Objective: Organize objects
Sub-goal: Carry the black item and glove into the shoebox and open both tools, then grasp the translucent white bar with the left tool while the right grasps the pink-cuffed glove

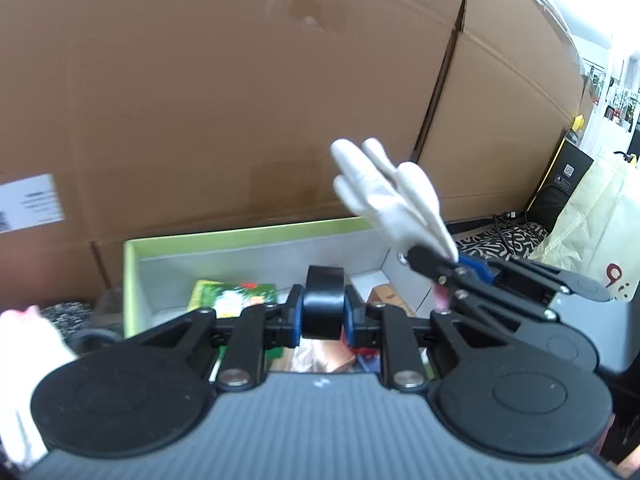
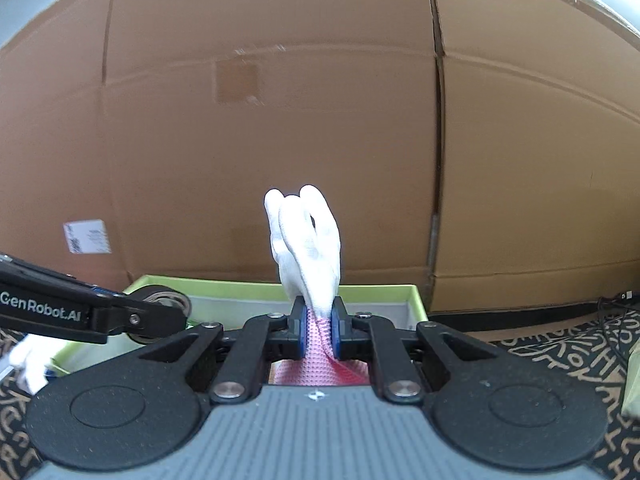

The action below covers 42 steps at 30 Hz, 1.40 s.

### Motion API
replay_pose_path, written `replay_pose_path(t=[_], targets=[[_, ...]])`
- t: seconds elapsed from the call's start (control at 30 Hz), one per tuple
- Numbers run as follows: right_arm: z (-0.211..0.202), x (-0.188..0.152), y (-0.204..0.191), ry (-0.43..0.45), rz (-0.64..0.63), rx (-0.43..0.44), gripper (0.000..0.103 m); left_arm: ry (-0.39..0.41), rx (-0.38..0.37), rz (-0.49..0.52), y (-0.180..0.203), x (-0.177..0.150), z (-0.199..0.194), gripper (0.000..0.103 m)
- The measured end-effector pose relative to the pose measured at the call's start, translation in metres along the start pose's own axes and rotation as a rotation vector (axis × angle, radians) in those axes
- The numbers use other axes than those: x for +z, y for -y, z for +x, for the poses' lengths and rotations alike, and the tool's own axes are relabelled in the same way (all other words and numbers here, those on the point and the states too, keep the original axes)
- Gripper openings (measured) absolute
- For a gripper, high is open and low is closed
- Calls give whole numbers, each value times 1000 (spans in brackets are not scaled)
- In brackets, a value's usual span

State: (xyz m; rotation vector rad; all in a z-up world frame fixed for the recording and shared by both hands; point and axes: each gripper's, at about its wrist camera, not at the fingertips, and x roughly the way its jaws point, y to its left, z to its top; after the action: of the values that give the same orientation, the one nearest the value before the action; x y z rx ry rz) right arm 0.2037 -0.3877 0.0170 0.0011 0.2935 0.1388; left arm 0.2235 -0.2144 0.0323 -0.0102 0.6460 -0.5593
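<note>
White glove (image 2: 308,240) pinched in my right fingers (image 2: 319,330), tape roll (image 1: 323,306) in my left: lower both gently into the green box (image 1: 240,236).

A glossy black roll of tape (image 1: 323,303) stands on edge, clamped between the blue pads of the left gripper (image 1: 322,314) above a shallow lime-green open box with pale grey inner walls (image 1: 132,280). A white knitted glove with a pink dotted cuff (image 2: 308,240) points fingers-up, pinched at the cuff in the right gripper (image 2: 319,330) just over the box's near right side. Inside the box lies a green printed packet (image 1: 234,296).
</note>
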Motion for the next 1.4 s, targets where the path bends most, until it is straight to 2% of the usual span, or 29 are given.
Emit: replay_pose_path(t=[0.03, 0.1, 0.13, 0.17, 0.23, 0.3, 0.37, 0.5, 0.57, 0.77, 0.97, 1.2, 1.4], targets=[[5, -2, 3, -7, -6, -1, 14, 0, 7, 10, 2, -1, 6, 20], [12, -9, 4, -38, -13, -5, 18, 1, 19, 37, 2, -4, 16, 40], [17, -12, 4, -65, -19, -9, 28, 4, 39, 40, 1, -7, 18, 62], [20, -18, 5, -89, -24, -25, 40, 22, 56, 37, -2, -11, 17, 73], [15, -28, 8, -81, -28, -88, 56, 58, 74, 39, -8, -19, 12, 74], [7, -35, 10, -43, -29, -111, 57, 52, 71, 30, -14, -23, 10, 75], [4, -36, 11, -38, -3, -103, 57, 46, 75, 15, -16, -23, 10, 84], [2, -34, 6, -44, 13, -104, 59, 87, 82, -1, -21, -25, -6, 94], [-7, -30, 0, -17, 21, -103, 70, 114, 90, -8, -26, -28, -22, 102], [-52, -17, -25, 110, 39, -55, 82, 187, 119, -46, -42, -36, -75, 103], [-81, -22, -69, 167, 23, 44, 85, 202, 201, -103, -82, -70, -127, 103], [-86, -53, -125, 115, 16, 156, 85, 133, 356, -182, -138, -120, -160, 103], [-77, -79, -167, 19, 11, 258, 85, 43, 431, -240, -178, -149, -163, 103]])
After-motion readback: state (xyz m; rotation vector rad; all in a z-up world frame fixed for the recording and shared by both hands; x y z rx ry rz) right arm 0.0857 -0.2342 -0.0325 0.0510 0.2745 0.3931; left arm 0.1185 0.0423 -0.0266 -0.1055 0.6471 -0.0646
